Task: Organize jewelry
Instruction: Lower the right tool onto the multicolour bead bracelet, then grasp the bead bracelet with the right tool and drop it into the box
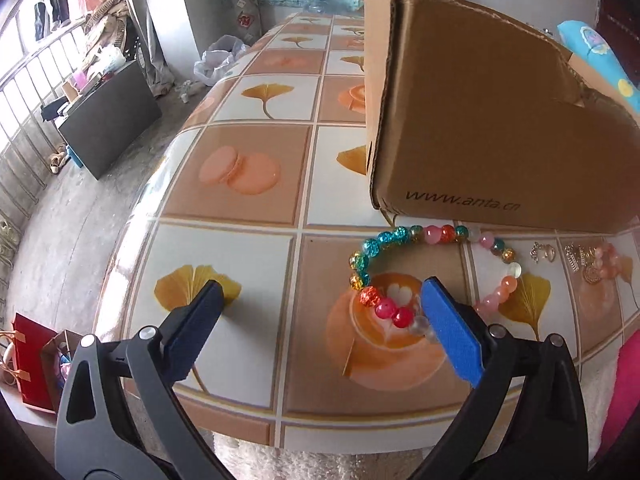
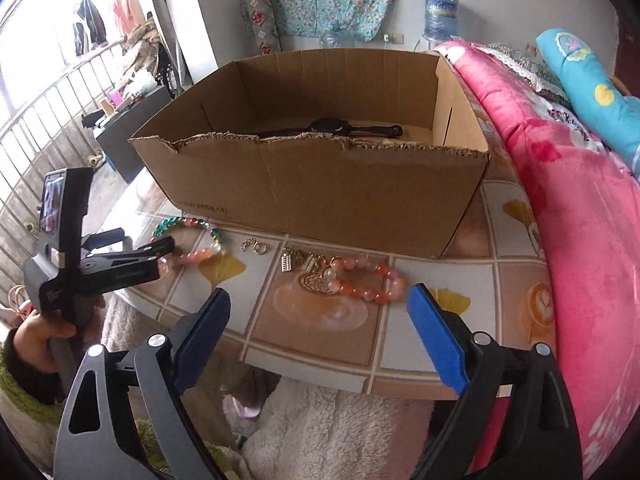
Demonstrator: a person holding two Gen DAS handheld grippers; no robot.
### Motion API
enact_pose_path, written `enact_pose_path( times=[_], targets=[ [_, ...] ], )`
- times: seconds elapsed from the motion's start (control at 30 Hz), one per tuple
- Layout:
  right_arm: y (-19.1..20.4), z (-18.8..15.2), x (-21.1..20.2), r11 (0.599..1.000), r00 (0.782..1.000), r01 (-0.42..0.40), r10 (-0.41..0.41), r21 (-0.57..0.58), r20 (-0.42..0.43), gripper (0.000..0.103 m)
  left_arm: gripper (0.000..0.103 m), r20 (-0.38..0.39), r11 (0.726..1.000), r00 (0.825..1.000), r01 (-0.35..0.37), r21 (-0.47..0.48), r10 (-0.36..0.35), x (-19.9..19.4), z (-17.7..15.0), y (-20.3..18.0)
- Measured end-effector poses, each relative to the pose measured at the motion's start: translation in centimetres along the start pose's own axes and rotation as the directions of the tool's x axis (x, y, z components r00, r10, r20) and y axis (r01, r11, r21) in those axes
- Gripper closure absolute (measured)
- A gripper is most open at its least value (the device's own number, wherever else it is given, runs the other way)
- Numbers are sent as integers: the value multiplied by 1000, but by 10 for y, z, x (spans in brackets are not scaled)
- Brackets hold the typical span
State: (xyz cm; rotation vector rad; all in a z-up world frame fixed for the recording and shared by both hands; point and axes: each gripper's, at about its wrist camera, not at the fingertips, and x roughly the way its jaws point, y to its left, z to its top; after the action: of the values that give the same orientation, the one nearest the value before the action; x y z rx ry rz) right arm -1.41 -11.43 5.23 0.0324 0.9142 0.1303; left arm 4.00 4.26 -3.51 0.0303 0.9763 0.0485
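A multicoloured bead bracelet (image 1: 384, 248) lies on the patterned tablecloth in front of a brown cardboard box (image 1: 500, 128). My left gripper (image 1: 320, 292) is open and low over the table, its right finger (image 1: 448, 328) covering the bracelet's near beads. The same bracelet (image 2: 188, 240) and the left gripper (image 2: 160, 256) show in the right wrist view. A pink bead bracelet (image 2: 368, 280), gold charms (image 2: 300, 262) and a small ring piece (image 2: 254, 246) lie before the box (image 2: 320, 184). A black watch (image 2: 332, 128) lies inside it. My right gripper (image 2: 320, 300) is open and empty above the table's near edge.
A pink blanket (image 2: 560, 220) is piled at the right of the table. White fleece (image 2: 320, 432) lies below the near edge. The table's left edge (image 1: 132, 220) drops to the floor, where a dark cabinet (image 1: 108, 116) and red bags (image 1: 32, 364) stand.
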Motion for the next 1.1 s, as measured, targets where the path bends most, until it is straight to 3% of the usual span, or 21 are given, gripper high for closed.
enact_pose_path(
  times=[0.23, 0.3, 0.4, 0.47, 0.63, 0.73, 0.77, 0.8, 0.97, 1.1],
  targets=[
    [33, 18, -1, 975, 977, 187, -171, -122, 129, 7, 7, -19, 1000, 1000, 20, 23, -19, -8, -10, 8],
    [43, 22, -1, 968, 971, 203, -179, -150, 156, 7, 7, -16, 999, 999, 37, 39, -36, -9, -11, 9],
    [50, 25, 0, 982, 988, 56, -28, -180, 155, 7, 7, -4, 997, 998, 61, 57, -61, -12, -15, 12],
    [52, 27, 1, 985, 987, -29, 55, -171, 154, 7, 7, 12, 995, 997, 69, 69, -70, -15, -19, 14],
    [62, 31, 18, 980, 985, -141, 154, -144, 83, 7, 7, 28, 992, 995, 91, 93, -94, -16, -19, 15],
    [69, 34, 33, 973, 981, -187, 192, -131, 24, 22, 9, 73, 990, 989, 123, 68, -128, -21, -20, 22],
    [70, 35, 38, 971, 980, -198, 201, -130, 7, 28, 14, 93, 986, 982, 160, 50, -164, -24, -20, 26],
    [73, 34, 44, 968, 976, -215, 215, -126, -14, 35, 26, 111, 982, 976, 186, 34, -189, -26, -19, 30],
    [84, 36, 77, 961, 960, -262, 251, -91, -122, 60, 43, 150, 948, 939, 316, -22, -310, -27, -17, 42],
    [94, 39, 94, 960, 957, -260, 242, -103, -157, 68, 57, 140, 939, 930, 343, -7, -339, -18, -11, 39]
  ],
)
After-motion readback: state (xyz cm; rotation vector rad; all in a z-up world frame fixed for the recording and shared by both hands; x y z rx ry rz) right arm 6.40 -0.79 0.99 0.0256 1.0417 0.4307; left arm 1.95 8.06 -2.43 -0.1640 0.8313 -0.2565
